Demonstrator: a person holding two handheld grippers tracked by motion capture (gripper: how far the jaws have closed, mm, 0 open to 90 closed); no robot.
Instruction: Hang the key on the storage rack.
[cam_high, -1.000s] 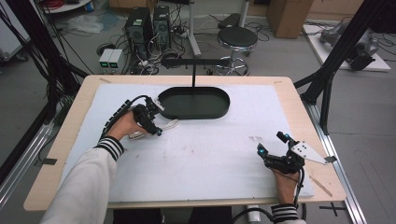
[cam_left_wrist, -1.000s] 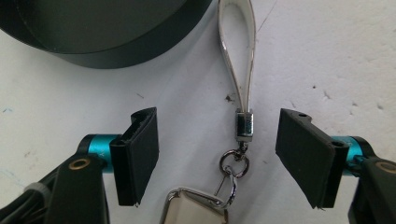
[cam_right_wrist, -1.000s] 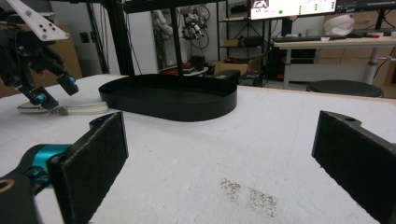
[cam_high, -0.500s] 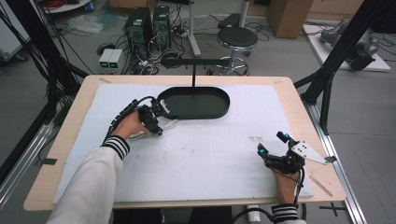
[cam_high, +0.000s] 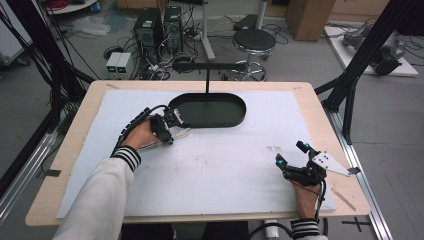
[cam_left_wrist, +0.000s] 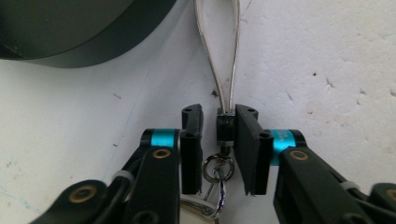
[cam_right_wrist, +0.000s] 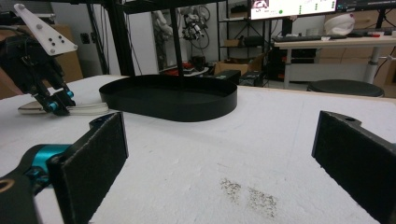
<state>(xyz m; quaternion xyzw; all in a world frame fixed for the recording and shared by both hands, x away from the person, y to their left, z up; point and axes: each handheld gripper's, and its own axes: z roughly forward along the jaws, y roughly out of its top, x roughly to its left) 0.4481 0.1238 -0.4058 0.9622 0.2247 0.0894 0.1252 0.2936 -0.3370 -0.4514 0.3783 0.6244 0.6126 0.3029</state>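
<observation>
I see left gripper (cam_left_wrist: 218, 140) narrow around a wire-loop keyring (cam_left_wrist: 223, 70) on the bench (cam_high: 225, 165), beside the black tray (cam_high: 210, 110) | right gripper (cam_right_wrist: 219, 158) wide, empty, near bench edge

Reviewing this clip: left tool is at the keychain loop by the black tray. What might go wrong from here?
1. The left tool brackets only the small black clasp of the wire loop, and a gap shows at one jaw; closing off-centre may let it slip out.
2. The key rings hang loose under the jaws and may snag or swing on lifting.
3. The black tray lies close by; the loop could catch its wall.
</observation>
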